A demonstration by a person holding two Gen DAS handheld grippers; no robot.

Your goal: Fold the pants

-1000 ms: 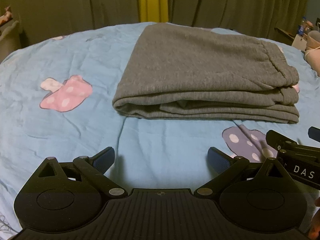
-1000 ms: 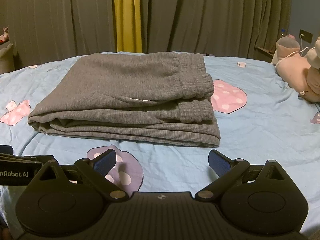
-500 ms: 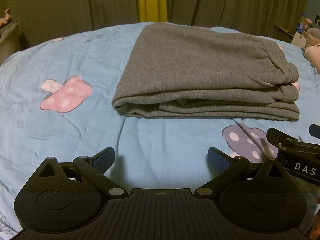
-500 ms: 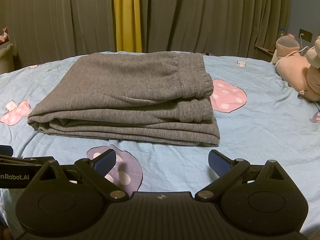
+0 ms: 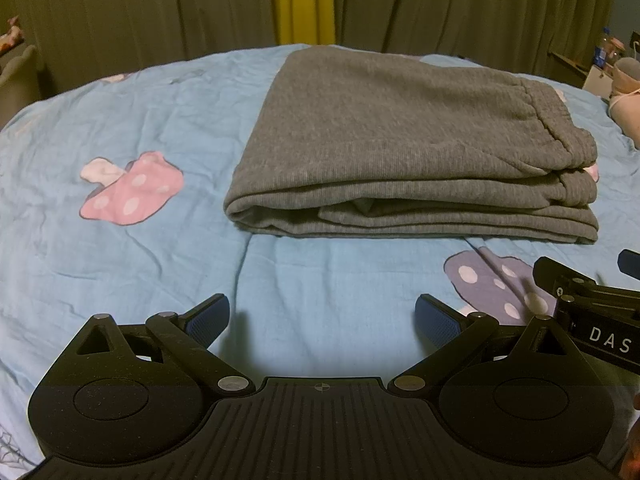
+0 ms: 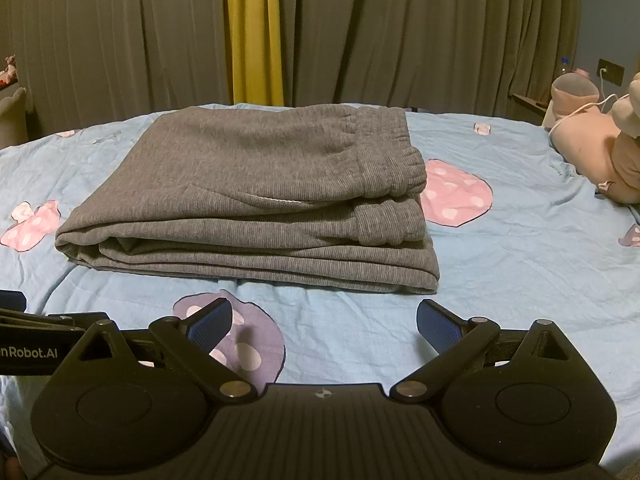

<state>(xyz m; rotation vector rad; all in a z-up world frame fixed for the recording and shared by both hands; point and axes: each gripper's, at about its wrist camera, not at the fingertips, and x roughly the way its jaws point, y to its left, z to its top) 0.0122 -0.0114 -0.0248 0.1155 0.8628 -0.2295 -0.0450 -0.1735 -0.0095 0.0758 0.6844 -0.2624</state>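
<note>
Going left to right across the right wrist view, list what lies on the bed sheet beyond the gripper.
Pink mushroom print → folded grey pants → large pink spotted print → pink plush toy at the right edge. All lie on the blue bed sheet.

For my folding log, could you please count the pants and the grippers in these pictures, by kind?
Pants: 1
Grippers: 2 (left gripper, right gripper)
Total: 3
</note>
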